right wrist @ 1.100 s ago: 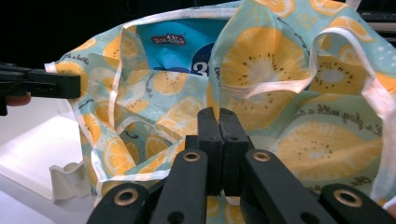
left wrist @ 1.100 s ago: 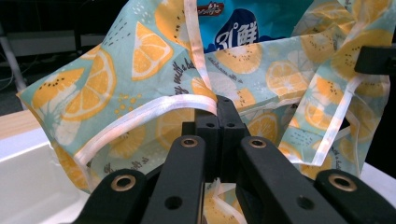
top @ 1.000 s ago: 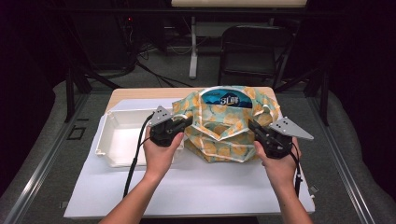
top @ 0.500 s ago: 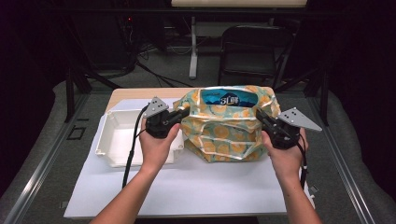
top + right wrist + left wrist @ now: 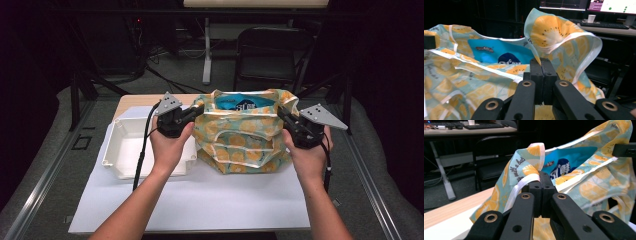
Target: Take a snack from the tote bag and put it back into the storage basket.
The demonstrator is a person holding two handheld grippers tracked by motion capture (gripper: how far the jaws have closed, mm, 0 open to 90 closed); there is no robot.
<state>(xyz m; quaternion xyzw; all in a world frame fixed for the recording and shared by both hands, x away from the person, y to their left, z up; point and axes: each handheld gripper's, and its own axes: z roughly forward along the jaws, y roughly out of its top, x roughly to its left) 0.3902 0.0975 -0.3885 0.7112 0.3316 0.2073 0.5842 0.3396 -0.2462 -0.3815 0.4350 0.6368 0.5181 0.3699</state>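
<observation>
The left gripper [image 5: 196, 111] has its 2 jaws pressed together on the white-trimmed left edge of the citrus-print fabric bag [image 5: 240, 137], and the right gripper [image 5: 281, 113] is clamped the same way on the bag's right edge. The bag hangs stretched between them, its mouth open upward and its base on the white table mat [image 5: 200, 200]. A blue packet [image 5: 240, 102] sits inside, mostly hidden by the fabric, its lettering unreadable. A white tray [image 5: 125, 147] lies just left of the bag, partly covered by the left hand [image 5: 167, 145].

Bright table, dark surroundings, soft focus.
</observation>
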